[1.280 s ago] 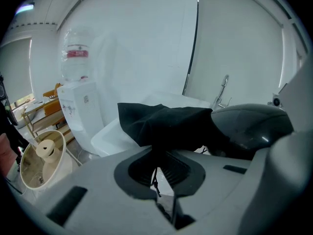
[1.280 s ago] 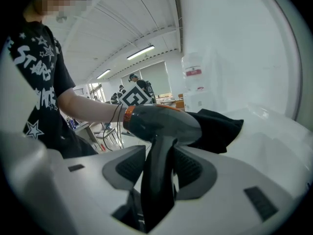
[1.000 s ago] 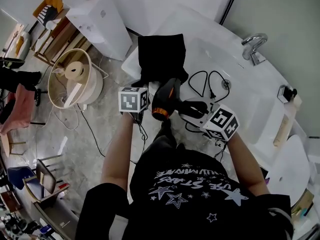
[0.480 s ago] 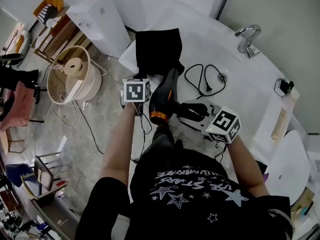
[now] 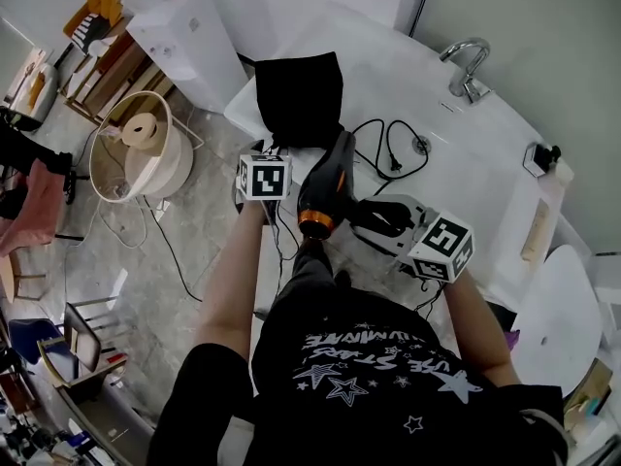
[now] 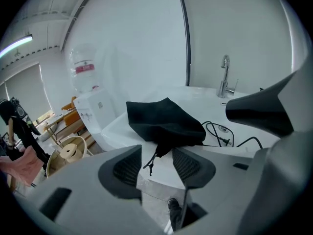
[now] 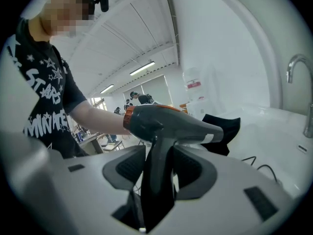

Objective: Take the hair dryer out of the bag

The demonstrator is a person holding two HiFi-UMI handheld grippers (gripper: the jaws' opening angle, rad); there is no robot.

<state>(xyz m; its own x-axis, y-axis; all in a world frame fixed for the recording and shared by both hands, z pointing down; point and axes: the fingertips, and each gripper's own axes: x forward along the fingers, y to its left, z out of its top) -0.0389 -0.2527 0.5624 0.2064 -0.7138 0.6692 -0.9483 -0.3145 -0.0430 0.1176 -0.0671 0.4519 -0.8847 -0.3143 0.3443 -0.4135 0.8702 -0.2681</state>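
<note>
The black drawstring bag (image 5: 296, 100) lies slumped on the white tub ledge (image 5: 408, 76). Its cord (image 6: 150, 161) dangles over the edge. My left gripper (image 6: 156, 166) faces the bag (image 6: 164, 124). Its jaws have just been opening and now stand apart, with the cord showing in the gap and touching neither pad. The black hair dryer (image 5: 325, 184), which has an orange rear ring, is out of the bag and in the air just short of it. My right gripper (image 7: 159, 169) is shut on the dryer's handle (image 7: 157, 180), nozzle towards the bag. The dryer's nozzle (image 6: 259, 112) shows at the right of the left gripper view.
The dryer's black power cord (image 5: 388, 149) loops over the ledge near a drain. A chrome tap (image 5: 466, 66) stands at the far side. A white water dispenser (image 5: 189, 42) and a round basket holding a roll (image 5: 141, 149) stand on the floor at left.
My left gripper has opened and let go of the bag. The right gripper has drawn the hair dryer back from the bag's mouth and a little upward.
</note>
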